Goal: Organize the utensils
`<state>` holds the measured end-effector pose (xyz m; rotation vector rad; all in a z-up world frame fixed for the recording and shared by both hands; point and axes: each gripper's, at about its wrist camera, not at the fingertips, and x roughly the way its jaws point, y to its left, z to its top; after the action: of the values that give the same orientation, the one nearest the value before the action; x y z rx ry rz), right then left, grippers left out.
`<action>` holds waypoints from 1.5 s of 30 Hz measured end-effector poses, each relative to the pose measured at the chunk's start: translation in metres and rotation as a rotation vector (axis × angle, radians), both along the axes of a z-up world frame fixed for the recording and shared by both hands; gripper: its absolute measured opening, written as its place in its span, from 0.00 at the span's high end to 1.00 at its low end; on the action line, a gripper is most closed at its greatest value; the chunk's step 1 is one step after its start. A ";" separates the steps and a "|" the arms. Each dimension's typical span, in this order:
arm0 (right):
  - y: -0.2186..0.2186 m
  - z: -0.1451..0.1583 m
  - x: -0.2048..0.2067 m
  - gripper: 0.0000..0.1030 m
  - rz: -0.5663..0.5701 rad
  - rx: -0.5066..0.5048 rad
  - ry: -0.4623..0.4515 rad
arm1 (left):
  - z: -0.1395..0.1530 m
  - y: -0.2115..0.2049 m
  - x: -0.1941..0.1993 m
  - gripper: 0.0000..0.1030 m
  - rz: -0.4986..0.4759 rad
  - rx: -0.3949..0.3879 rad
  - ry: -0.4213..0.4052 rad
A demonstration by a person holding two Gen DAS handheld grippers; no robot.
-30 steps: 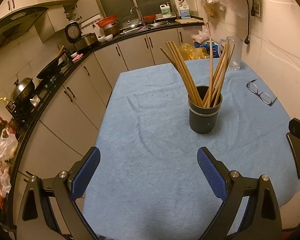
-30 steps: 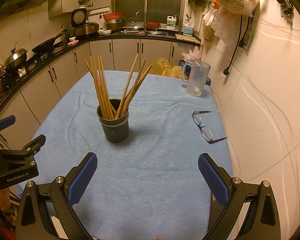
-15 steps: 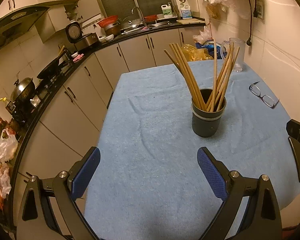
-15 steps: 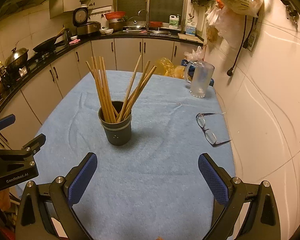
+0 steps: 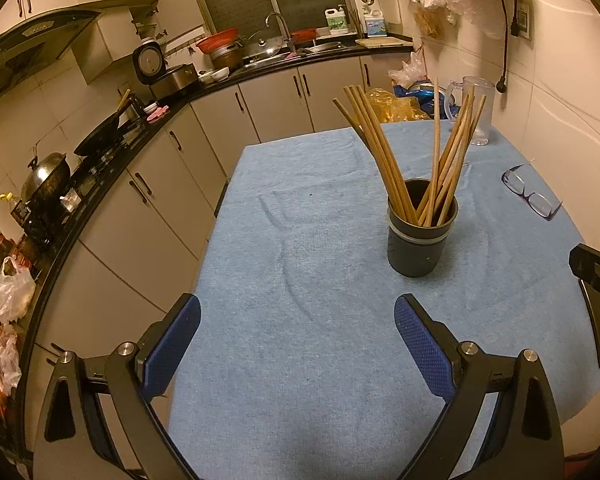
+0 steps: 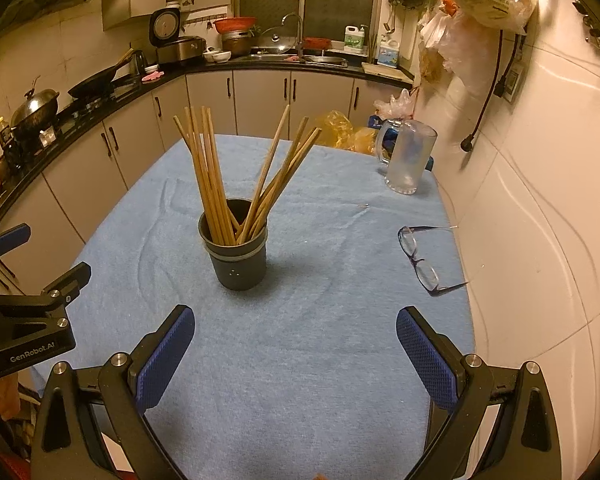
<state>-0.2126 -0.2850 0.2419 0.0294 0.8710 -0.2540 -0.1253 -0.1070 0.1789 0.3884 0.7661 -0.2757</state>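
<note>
We find the holder (image 6: pixel 239 258) standing near the middle of the cloth-covered table (image 6: pixel 300 380), with the chopsticks (image 6: pixel 236 176) upright in it and fanning toward 11 and 1 o'clock. In the right wrist view the glasses (image 6: pixel 424 260) lie on the cloth at 3 o'clock from the holder, near the wall, and the mug (image 6: pixel 406 158) stands at 1 o'clock by the far edge. Behind the table and along its left side we see the counter (image 6: pixel 172 74) running from 9 round to 12 o'clock.

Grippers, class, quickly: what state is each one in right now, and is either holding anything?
Left gripper: open, holding nothing, short of the chopstick cup.
Right gripper: open, holding nothing.
</note>
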 end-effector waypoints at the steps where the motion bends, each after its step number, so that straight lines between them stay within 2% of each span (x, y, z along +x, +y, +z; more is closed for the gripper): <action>1: 0.000 0.000 0.000 0.01 0.000 0.000 0.000 | 0.000 0.000 0.000 0.06 0.000 -0.002 0.001; 28: 0.002 -0.001 0.003 0.01 0.021 -0.004 0.009 | 0.000 -0.003 0.001 0.06 0.008 -0.008 -0.001; 45: -0.006 -0.007 0.009 0.01 0.014 0.003 0.028 | -0.009 -0.010 0.005 0.06 0.003 -0.005 0.030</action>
<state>-0.2038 -0.2913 0.2344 0.0224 0.8989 -0.2406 -0.1201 -0.1172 0.1701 0.3792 0.7956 -0.2807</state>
